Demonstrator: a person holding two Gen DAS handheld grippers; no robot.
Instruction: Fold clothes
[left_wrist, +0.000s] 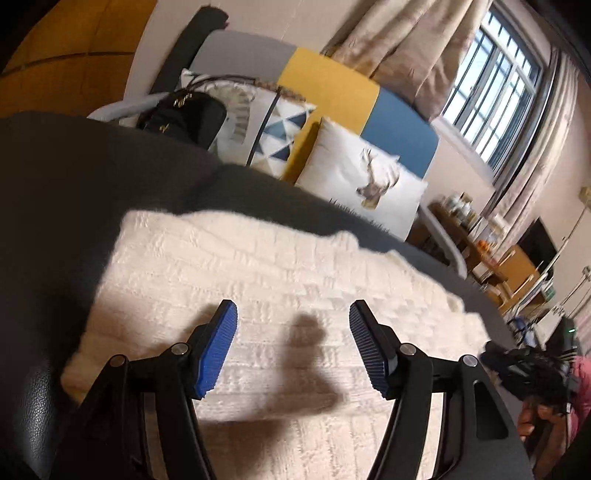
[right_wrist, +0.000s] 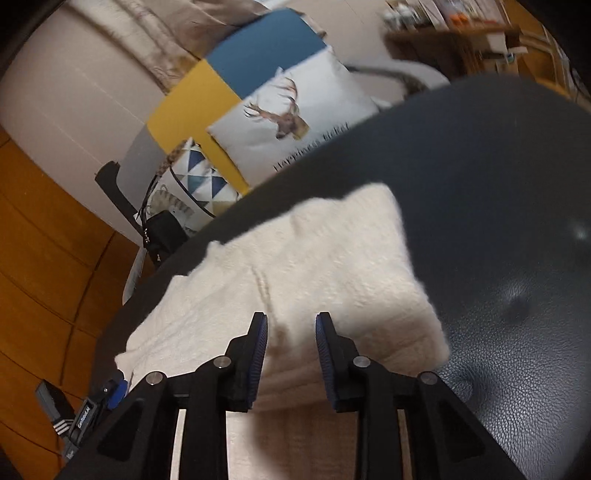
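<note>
A cream knitted garment (left_wrist: 258, 266) lies folded into a thick rectangle on a dark leather-like surface (left_wrist: 74, 166). My left gripper (left_wrist: 292, 308) hovers over the near part of the garment, its blue pads wide apart with nothing between them; its shadow falls on the knit. In the right wrist view the same garment (right_wrist: 314, 258) runs diagonally across the dark surface (right_wrist: 498, 184). My right gripper (right_wrist: 291, 319) stands over the garment's near edge, jaws narrowly apart, only the cloth below showing in the gap. The right gripper's body and a hand (left_wrist: 524, 369) appear at the left view's right edge.
Behind the surface stands a sofa (left_wrist: 332, 85) in grey, yellow and blue with a deer cushion (left_wrist: 369, 177), a triangle-patterned cushion (left_wrist: 284, 136) and a black bag (left_wrist: 184, 114). A cluttered wooden shelf (left_wrist: 480, 240) and a curtained window (left_wrist: 495, 85) lie to the right. Wooden floor (right_wrist: 37, 240) shows at left.
</note>
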